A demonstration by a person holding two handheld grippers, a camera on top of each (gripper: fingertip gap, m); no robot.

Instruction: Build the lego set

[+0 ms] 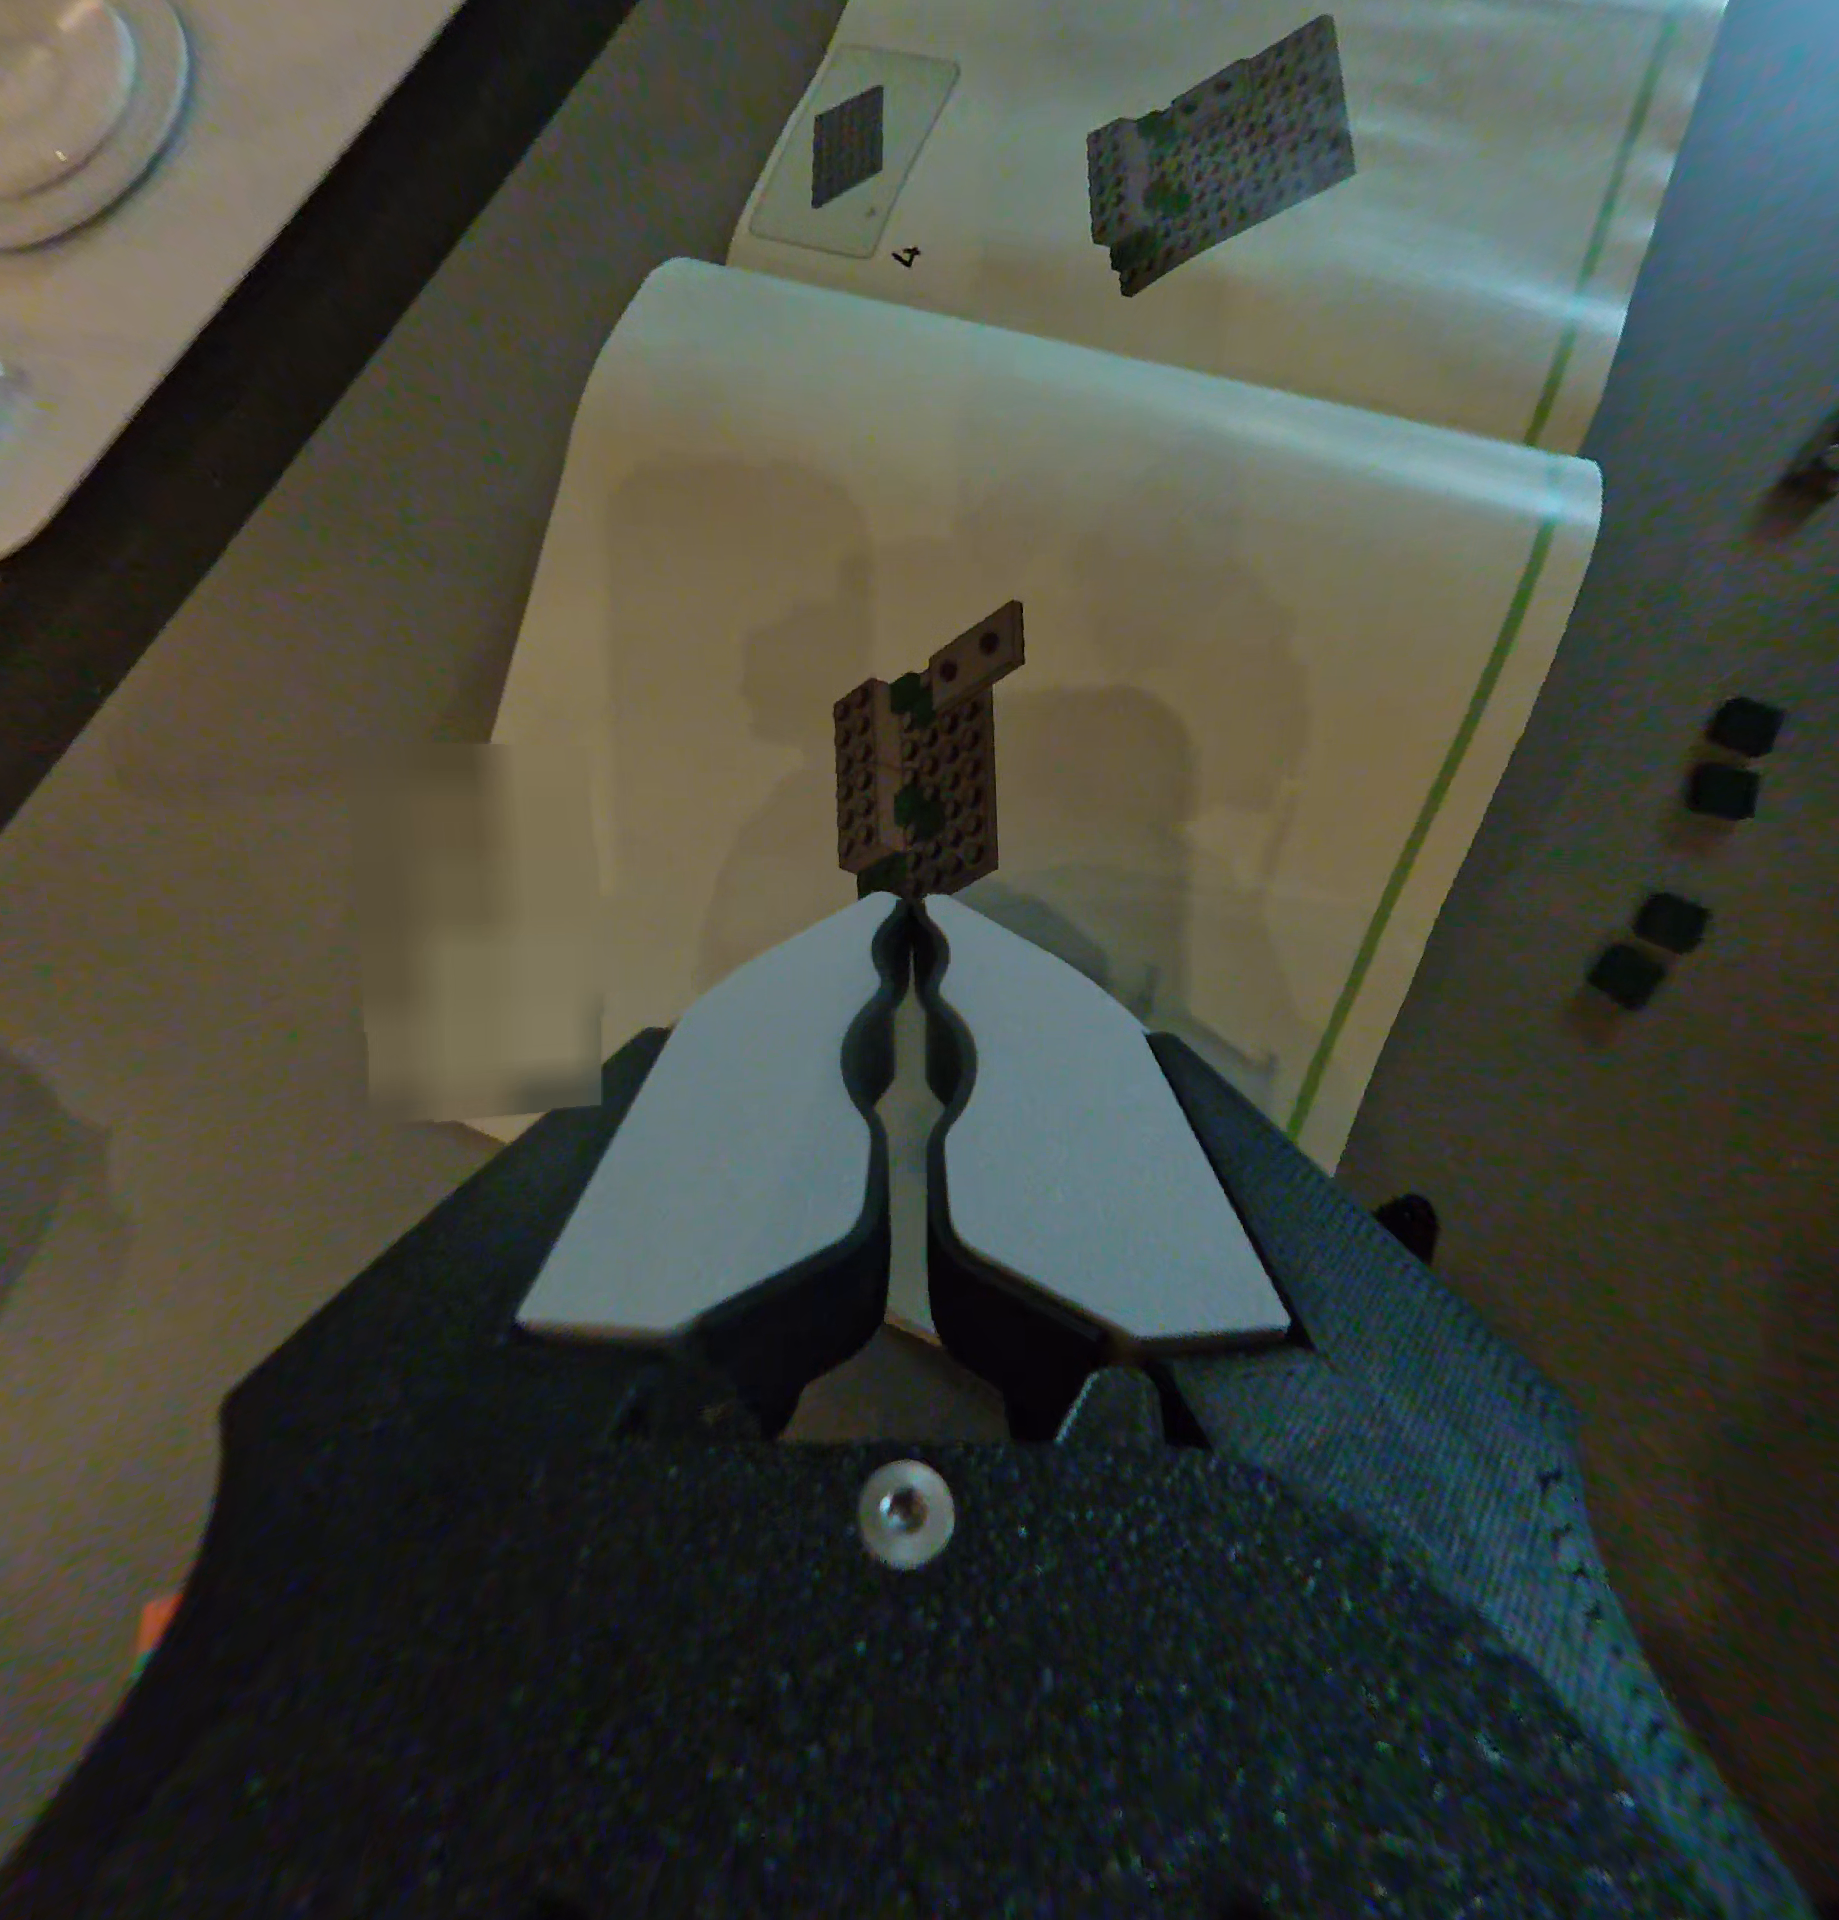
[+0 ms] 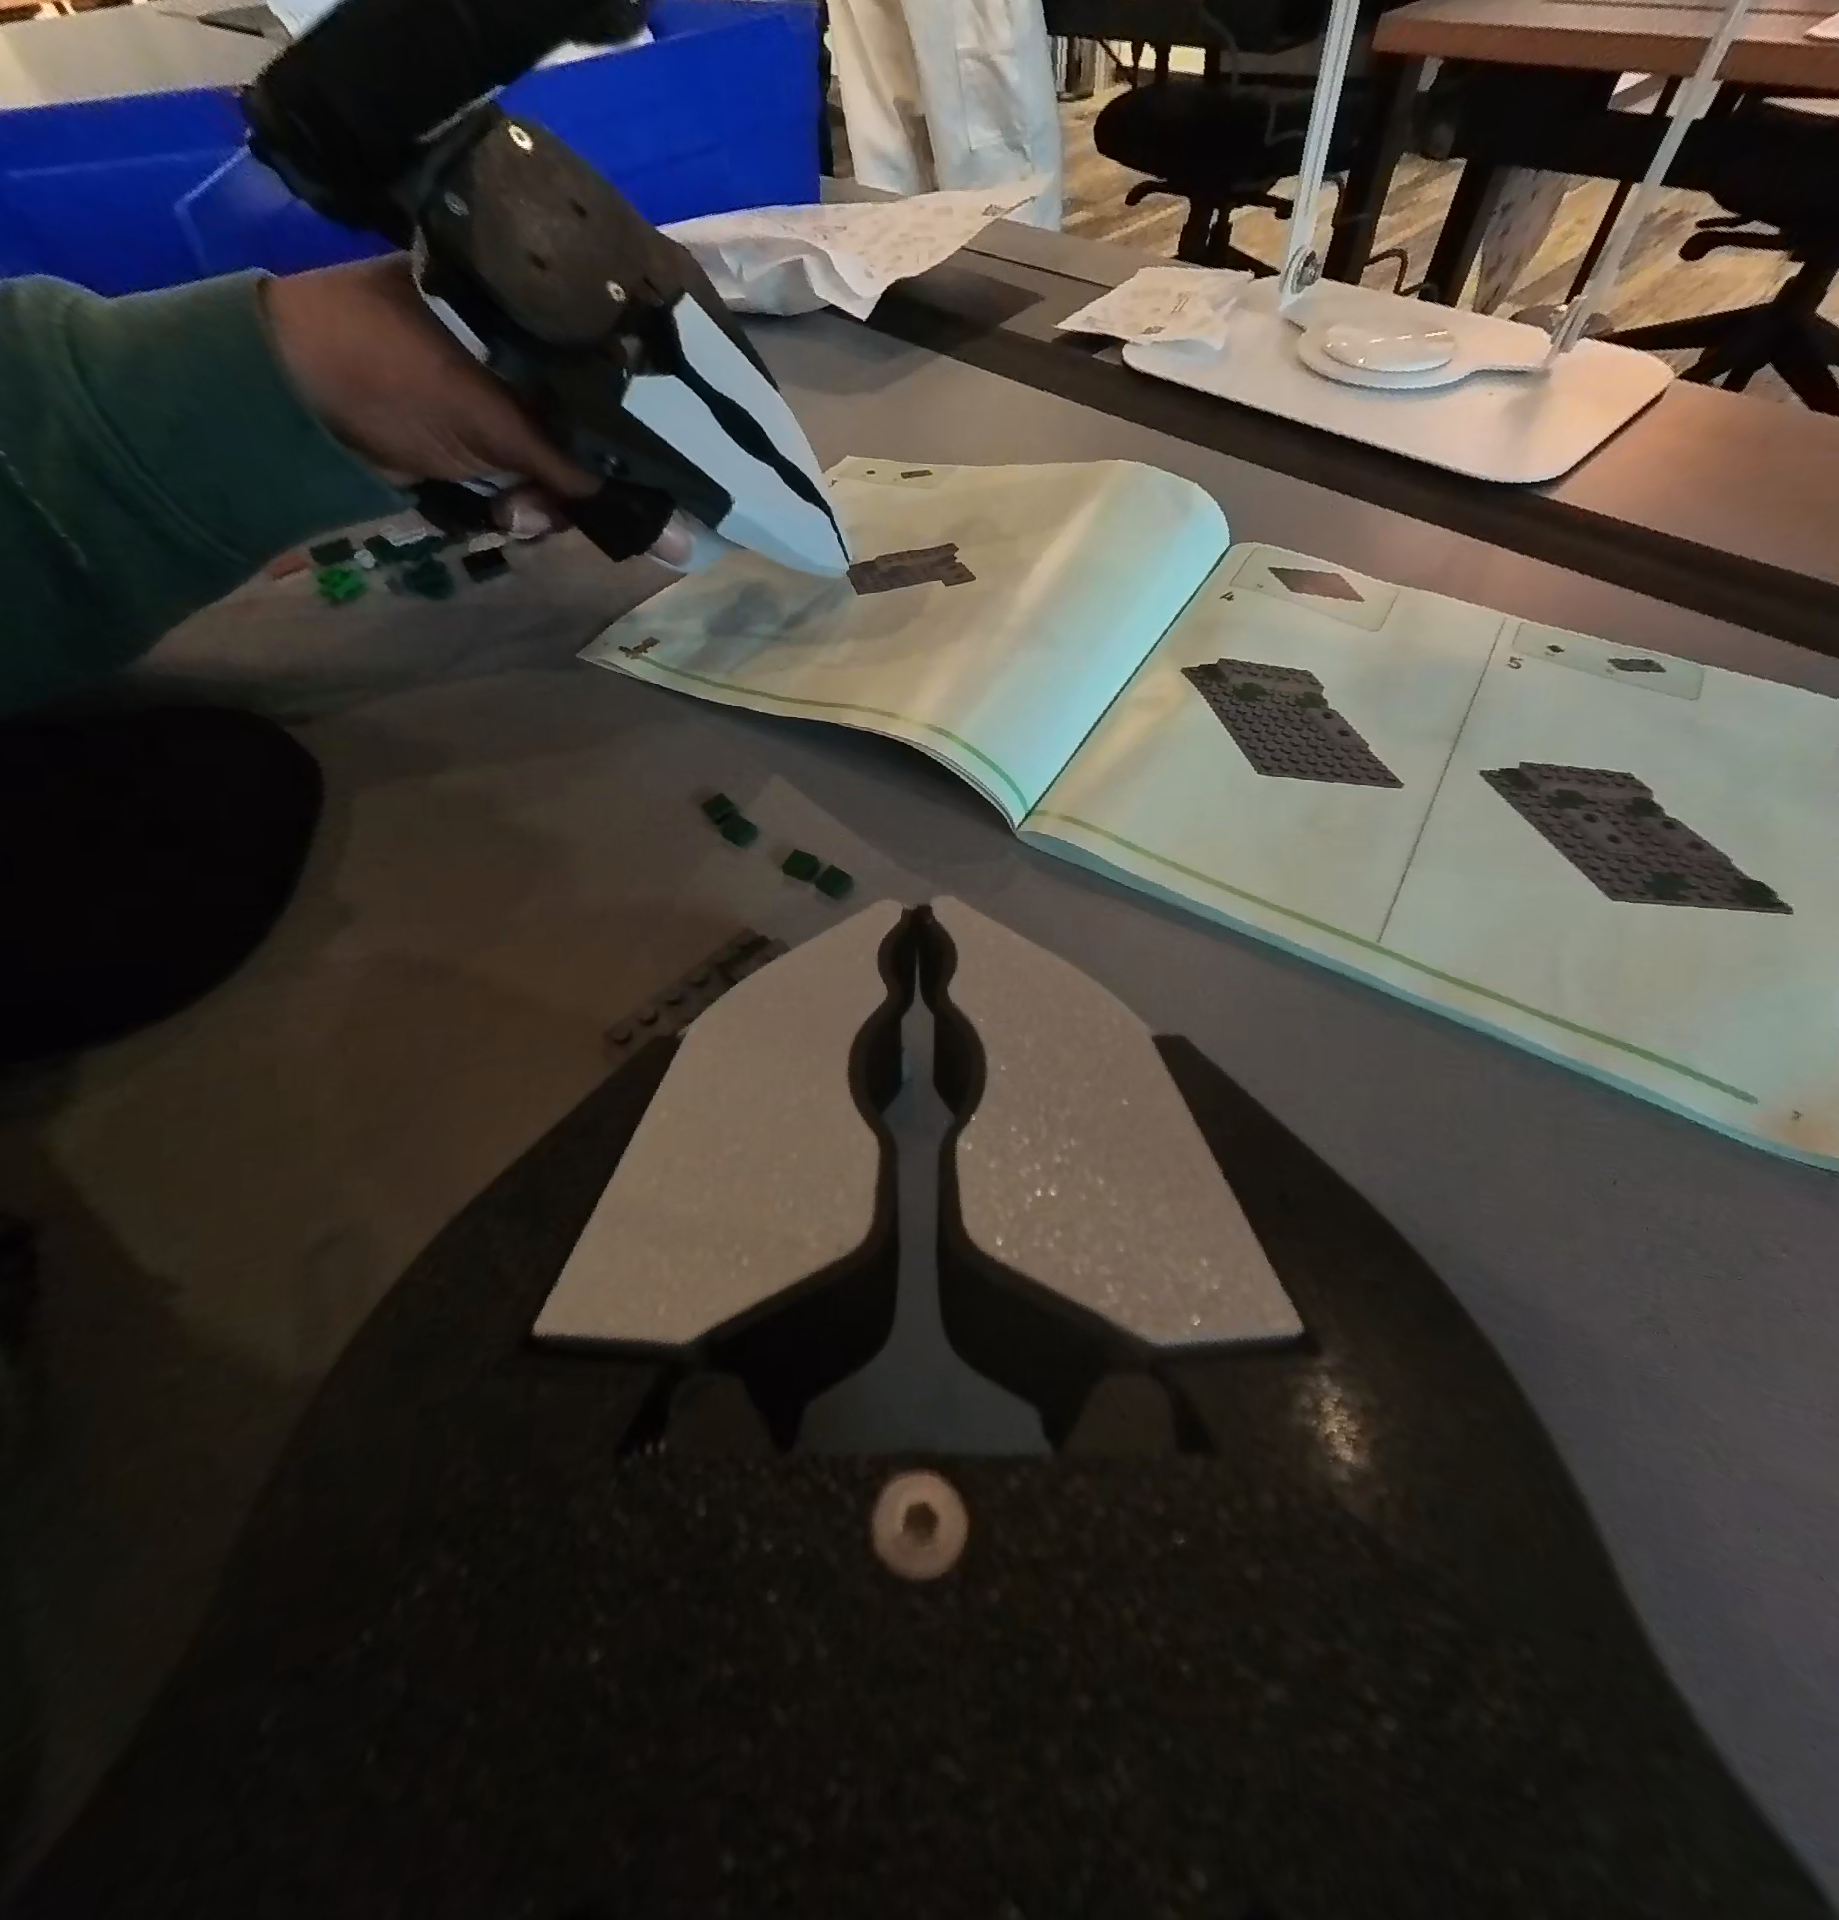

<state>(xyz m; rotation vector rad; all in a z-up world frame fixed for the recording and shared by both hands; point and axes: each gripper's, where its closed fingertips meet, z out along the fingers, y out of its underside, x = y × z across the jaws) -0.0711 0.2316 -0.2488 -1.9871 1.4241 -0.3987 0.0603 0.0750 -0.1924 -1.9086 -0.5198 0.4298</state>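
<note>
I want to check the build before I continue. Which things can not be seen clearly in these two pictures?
- Left gripper grip on the gray Lego assembly: left wrist view; the fingertips hide the contact.
- Gray plate strip: right wrist view; the right gripper covers its near end.
- Small green pieces by the hand: right wrist view; too small and dark to tell their shapes.

The left wrist view looks steeply down, close over the instruction booklet (image 1: 998, 582). The right wrist view sits farther back, low over the bench (image 2: 1414, 1351), facing across it; both share the booklet.
</note>
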